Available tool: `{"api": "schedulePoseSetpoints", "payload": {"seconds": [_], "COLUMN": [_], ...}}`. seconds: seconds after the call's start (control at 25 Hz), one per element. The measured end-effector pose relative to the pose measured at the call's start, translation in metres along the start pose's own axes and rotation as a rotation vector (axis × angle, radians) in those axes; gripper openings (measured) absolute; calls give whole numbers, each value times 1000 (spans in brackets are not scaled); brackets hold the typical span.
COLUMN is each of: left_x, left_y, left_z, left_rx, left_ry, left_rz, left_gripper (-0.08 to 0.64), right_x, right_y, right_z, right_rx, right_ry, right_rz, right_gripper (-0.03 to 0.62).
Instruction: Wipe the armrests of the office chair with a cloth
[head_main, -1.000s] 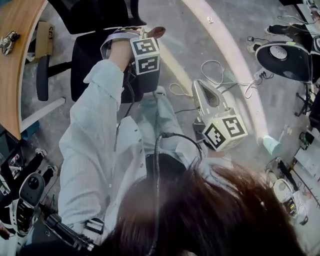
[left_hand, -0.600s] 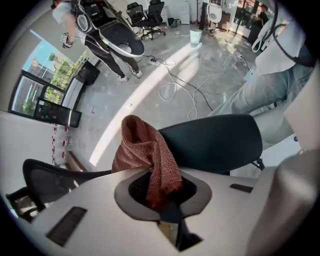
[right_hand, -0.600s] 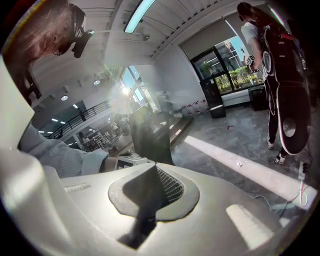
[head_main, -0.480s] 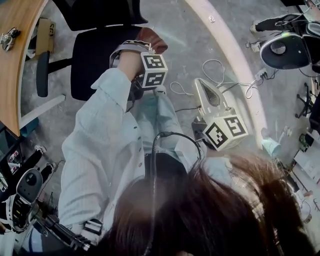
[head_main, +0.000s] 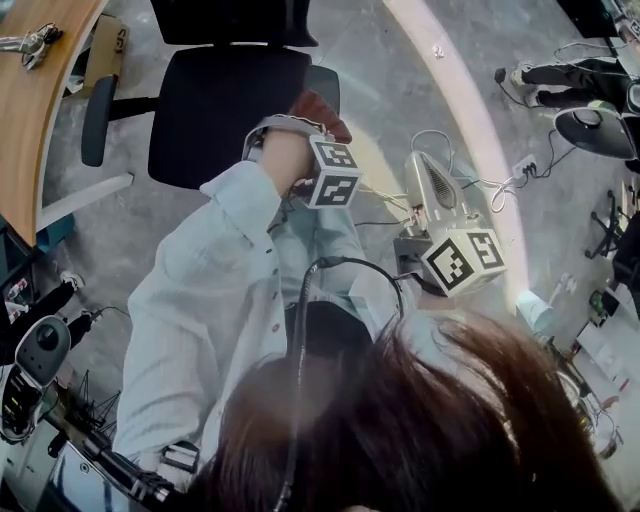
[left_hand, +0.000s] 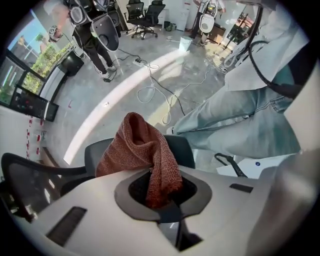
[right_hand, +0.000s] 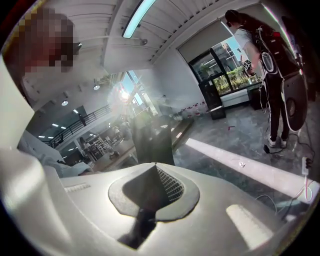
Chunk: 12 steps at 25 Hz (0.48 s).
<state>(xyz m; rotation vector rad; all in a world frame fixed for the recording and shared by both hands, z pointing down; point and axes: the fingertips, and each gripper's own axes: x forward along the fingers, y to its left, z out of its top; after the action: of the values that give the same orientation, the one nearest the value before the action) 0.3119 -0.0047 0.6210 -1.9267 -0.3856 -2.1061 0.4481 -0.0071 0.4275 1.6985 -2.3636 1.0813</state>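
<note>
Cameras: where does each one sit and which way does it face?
Head view: on the person's head, looking steeply down at the office chair; hair, sleeve, left tongs, right tongs show.
Left gripper view: on the left tongs, facing their clamped cloth and an armrest; jeans show.
Right gripper view: on the right tongs, shut, empty, tilted up toward ceiling lights.
Shared: head and left gripper views both show cloth and office chair.

The left gripper has a rust-red cloth bunched at its jaws. The office chair's dark armrest lies just ahead of them, its black seat to their left. The right gripper hangs well apart over the floor.
</note>
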Motion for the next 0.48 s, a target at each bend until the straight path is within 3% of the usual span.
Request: {"api": "schedulePoseSetpoints", "payload": {"seconds": [0.48], "left_x": [-8], "left_y": [-70], "left_z": [14], "left_rx": [-37], "left_ry": [34], "left_rz": [-177], "left_gripper": [43], "right_x": [5], "right_y": [9], "right_z": [3], "right_rx": [30], "right_ry": [-14], "right_rz": [34], "right_gripper": [0]}}
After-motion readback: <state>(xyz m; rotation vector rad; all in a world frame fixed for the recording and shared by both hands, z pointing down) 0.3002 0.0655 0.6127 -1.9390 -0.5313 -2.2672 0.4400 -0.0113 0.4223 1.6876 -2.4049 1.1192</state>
